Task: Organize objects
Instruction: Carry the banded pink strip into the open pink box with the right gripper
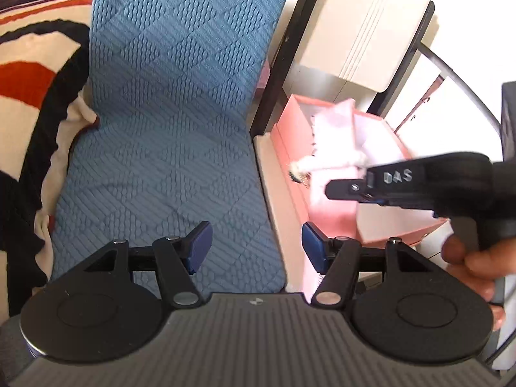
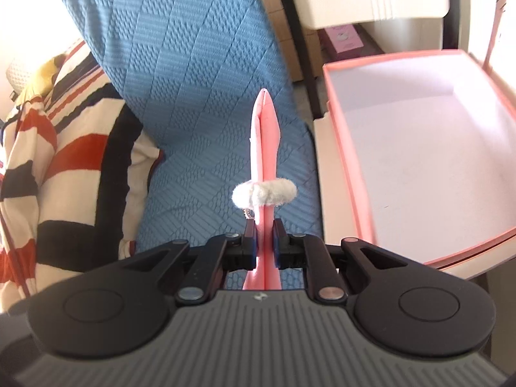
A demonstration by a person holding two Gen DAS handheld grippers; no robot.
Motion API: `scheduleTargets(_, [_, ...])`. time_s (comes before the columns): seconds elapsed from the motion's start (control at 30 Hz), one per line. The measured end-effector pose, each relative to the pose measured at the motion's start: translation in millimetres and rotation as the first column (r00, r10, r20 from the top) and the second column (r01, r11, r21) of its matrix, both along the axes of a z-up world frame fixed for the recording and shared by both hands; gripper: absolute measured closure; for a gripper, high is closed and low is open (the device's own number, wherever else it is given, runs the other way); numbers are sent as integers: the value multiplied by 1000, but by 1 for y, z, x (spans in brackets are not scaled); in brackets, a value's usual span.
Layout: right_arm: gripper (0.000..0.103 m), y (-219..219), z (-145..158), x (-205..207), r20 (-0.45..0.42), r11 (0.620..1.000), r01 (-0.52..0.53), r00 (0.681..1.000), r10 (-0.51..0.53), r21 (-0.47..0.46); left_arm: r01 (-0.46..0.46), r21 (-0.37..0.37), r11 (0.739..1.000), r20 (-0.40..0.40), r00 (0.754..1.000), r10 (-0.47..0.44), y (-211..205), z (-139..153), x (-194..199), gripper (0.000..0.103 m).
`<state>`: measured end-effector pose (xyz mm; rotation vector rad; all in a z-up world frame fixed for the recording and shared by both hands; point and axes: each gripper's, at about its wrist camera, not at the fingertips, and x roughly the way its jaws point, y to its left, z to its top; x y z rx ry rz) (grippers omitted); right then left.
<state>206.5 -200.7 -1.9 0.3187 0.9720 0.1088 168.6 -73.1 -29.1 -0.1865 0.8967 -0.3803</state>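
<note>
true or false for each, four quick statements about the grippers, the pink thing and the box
1. The right gripper is clamped on a folded pink item. True.
2. The left gripper holds the pink item too. False: its jaws stand open with nothing between them.
3. A fluffy white band circles the pink item. True.
4. The pink box is packed full in the right wrist view. False: its white inside shows bare there.
</note>
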Motion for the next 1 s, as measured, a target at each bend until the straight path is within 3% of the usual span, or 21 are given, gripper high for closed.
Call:
scheduleTargets(0.5, [89, -49, 92, 4, 89, 1000, 1, 996, 1, -14, 70, 14, 997, 39, 997, -70, -75, 70, 43, 36])
scheduleTargets(0.73, [88, -91, 95, 15, 94, 999, 45, 995, -46, 7, 115, 26, 993, 55, 992, -116, -121, 83, 74, 36])
scheduleTargets(1.0, [88, -126, 69, 33, 69, 997, 77, 995, -78, 26, 153, 29, 988, 23, 988, -154, -169, 62, 112, 36])
